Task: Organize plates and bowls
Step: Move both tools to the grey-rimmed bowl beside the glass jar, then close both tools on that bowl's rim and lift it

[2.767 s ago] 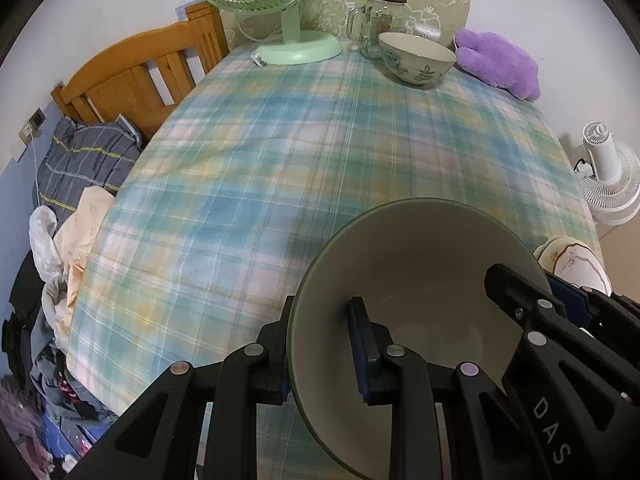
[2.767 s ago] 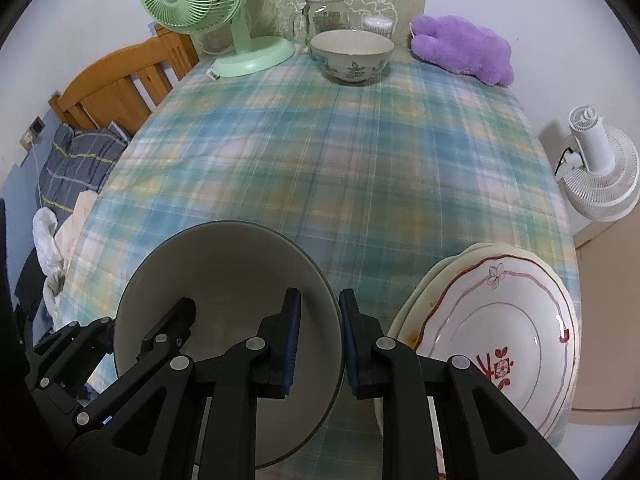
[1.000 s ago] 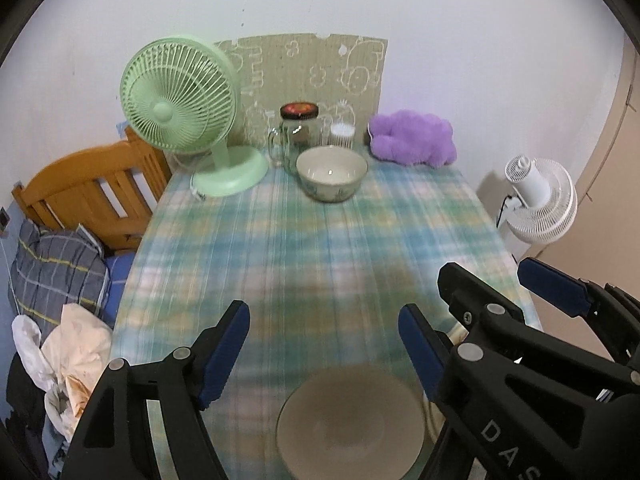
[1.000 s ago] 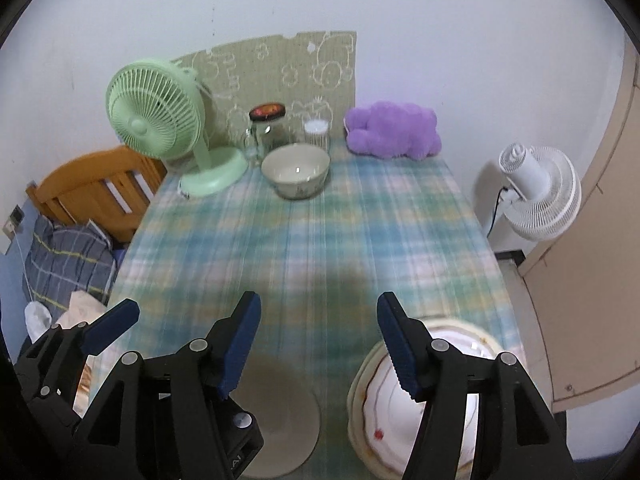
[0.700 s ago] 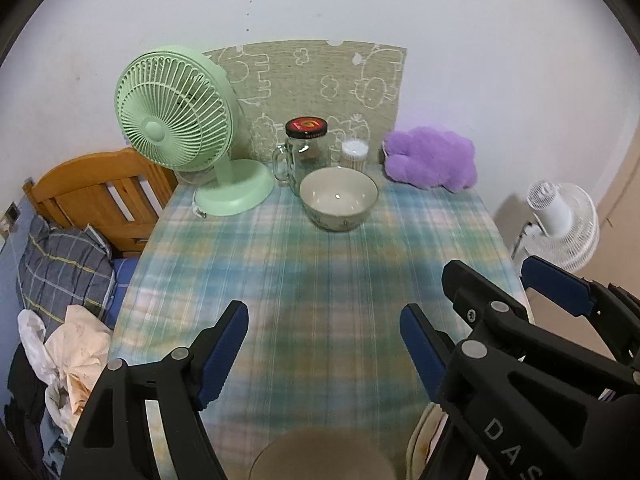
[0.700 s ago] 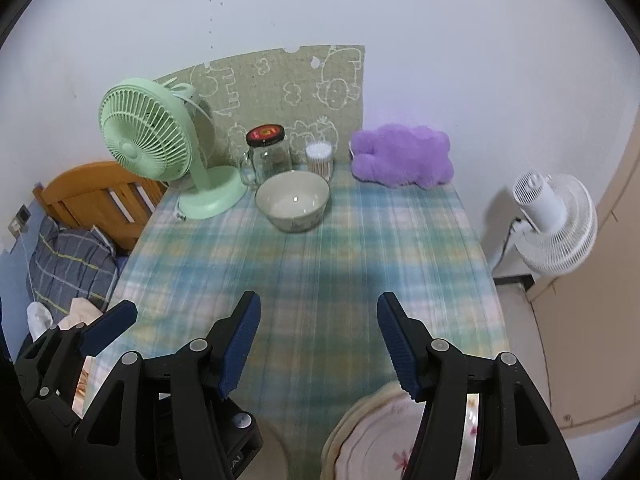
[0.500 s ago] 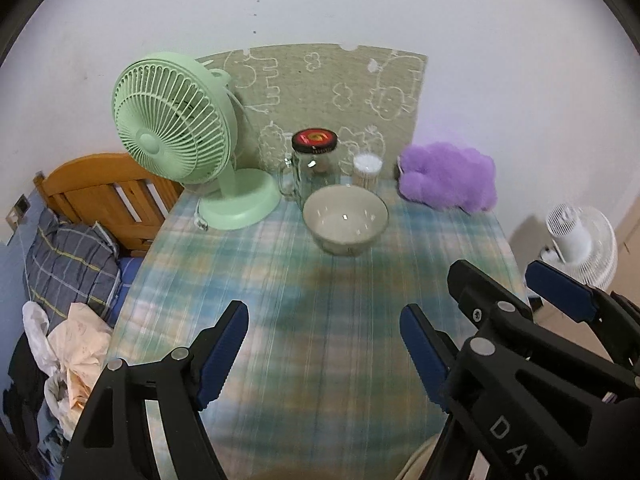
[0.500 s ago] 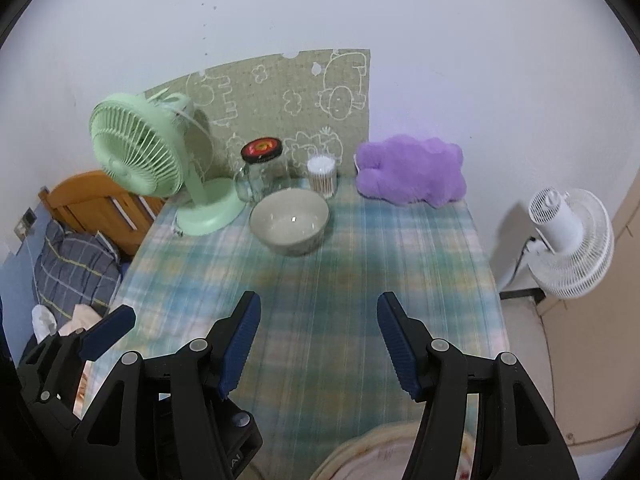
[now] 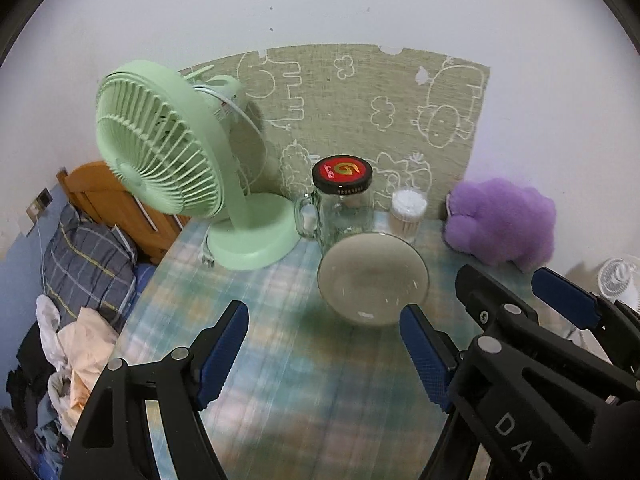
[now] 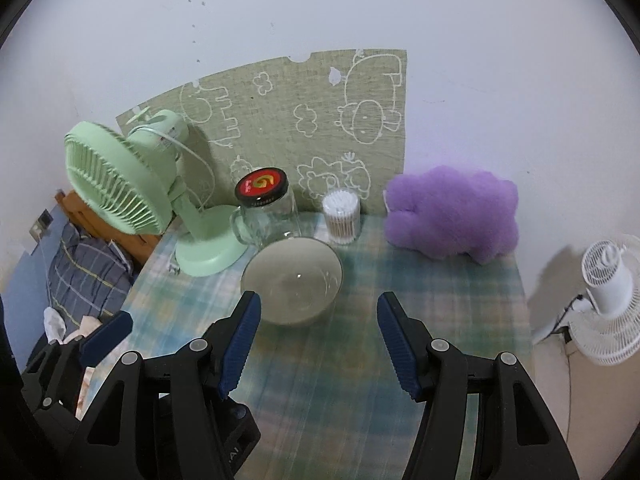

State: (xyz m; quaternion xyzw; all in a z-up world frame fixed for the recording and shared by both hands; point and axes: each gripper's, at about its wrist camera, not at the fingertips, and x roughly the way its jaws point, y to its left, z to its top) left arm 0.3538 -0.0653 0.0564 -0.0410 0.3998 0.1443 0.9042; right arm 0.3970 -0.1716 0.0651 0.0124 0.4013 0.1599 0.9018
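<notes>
A pale bowl (image 9: 373, 278) (image 10: 292, 282) stands at the far end of the plaid table, just in front of a glass jar. My left gripper (image 9: 324, 344) hangs open over the cloth, the bowl lying ahead of its right finger. My right gripper (image 10: 318, 336) is open too, with the bowl just beyond its left finger. Nothing sits between either pair of pads. The right gripper's fingers (image 9: 560, 294) show at the right edge of the left wrist view. No plates and no other bowl appear in either view.
Behind the bowl stand a glass jar with a red and black lid (image 9: 342, 204) (image 10: 266, 210), a cup of cotton swabs (image 10: 340, 218), a green desk fan (image 9: 168, 160) (image 10: 128, 184) and a purple plush (image 10: 452, 212). A wooden chair with clothes (image 9: 88, 256) is left; a white fan (image 10: 608, 296) is right.
Both grippers travelled forward across the table toward the far bowl, which now looks much larger. The bowl and plates near the front edge dropped out of view. Both jaws stayed open.
</notes>
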